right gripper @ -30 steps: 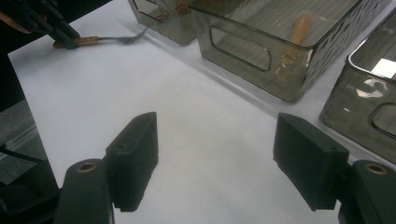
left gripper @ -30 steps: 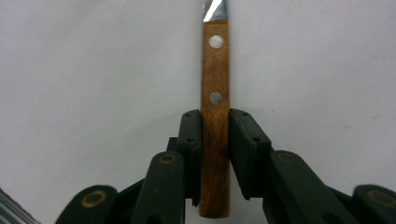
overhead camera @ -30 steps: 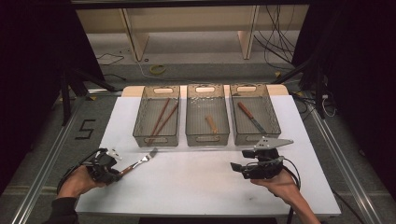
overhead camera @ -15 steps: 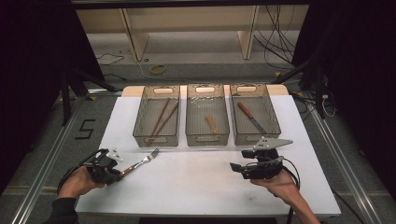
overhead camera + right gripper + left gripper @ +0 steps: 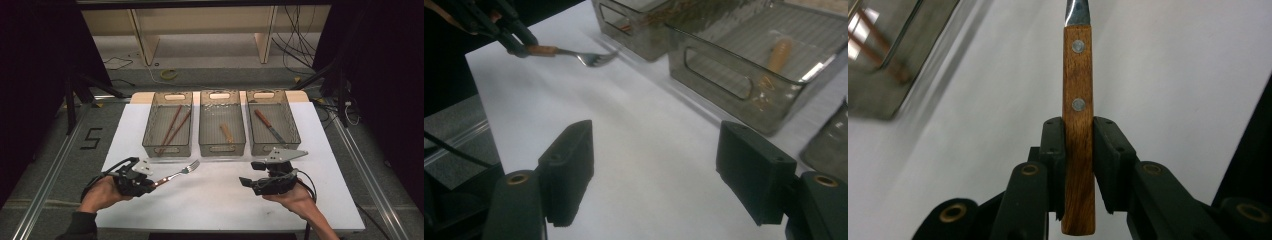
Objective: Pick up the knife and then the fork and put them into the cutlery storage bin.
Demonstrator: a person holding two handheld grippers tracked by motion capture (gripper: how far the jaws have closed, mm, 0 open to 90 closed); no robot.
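since the frame a second back your left gripper (image 5: 150,182) is carrying the fork (image 5: 176,175) up and forward, off the white table (image 5: 220,205) surface toward the left bin (image 5: 167,124); its tines are now pointing at that bin's near wall, close but apart from it. the jaws are clamping the fork's wooden handle (image 5: 1078,125) low down, pads pressing on both flat sides, two rivets showing above the grip in the left gripper view. your right gripper (image 5: 247,181) is sitting about where it was, resting low over the near right part of the table with its jaws standing wide and nothing between them; the right gripper view is showing bare white surface between the pads. open room: the strip of table between the two grippers is lying free, and so is the near edge. ahead, three clear bins are standing side by side, walls nearly touching. the left bin is holding chopsticks (image 5: 172,129), the middle bin (image 5: 222,120) a short wooden piece (image 5: 227,132), the right bin (image 5: 272,120) a knife (image 5: 269,126). the near wall of the left bin is standing in the fork's way.
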